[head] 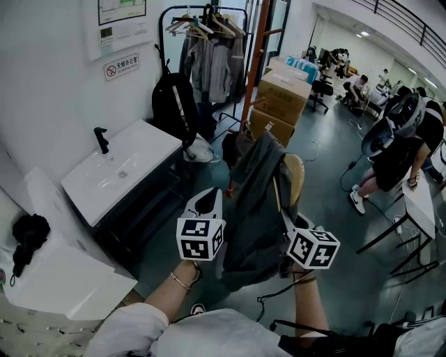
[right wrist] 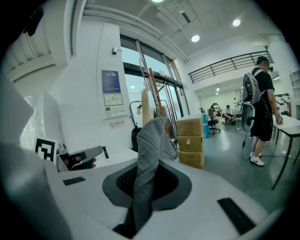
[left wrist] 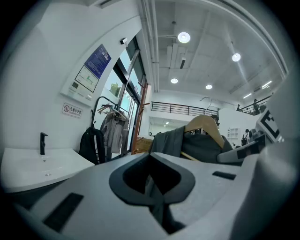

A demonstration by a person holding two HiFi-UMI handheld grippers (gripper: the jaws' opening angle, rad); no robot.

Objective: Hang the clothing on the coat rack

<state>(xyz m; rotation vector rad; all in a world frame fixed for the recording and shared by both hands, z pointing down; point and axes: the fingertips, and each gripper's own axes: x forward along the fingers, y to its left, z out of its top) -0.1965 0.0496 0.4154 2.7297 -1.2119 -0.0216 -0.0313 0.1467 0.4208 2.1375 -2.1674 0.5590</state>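
Observation:
A grey garment point(head: 254, 209) hangs on a wooden hanger point(head: 296, 174) in front of me. My right gripper point(head: 289, 222) holds it from the right, and in the right gripper view its jaws point(right wrist: 147, 180) are shut on a fold of the grey fabric point(right wrist: 150, 145). To the garment's left, my left gripper point(head: 209, 199) points level with its jaws point(left wrist: 151, 180) together. A thin grey strip shows in their seam, and I cannot tell what it is. The hanger point(left wrist: 206, 124) and garment point(left wrist: 197, 147) appear ahead of it. The black coat rack point(head: 202, 14) stands far ahead with several clothes on hangers.
A white sink counter point(head: 118, 171) with a black faucet point(head: 102, 139) is on the left. A black backpack point(head: 174, 104) hangs beside the rack. Stacked cardboard boxes point(head: 282, 97) and an orange post point(head: 254, 63) stand right of it. People point(head: 397, 153) and a table point(head: 421, 202) are at the right.

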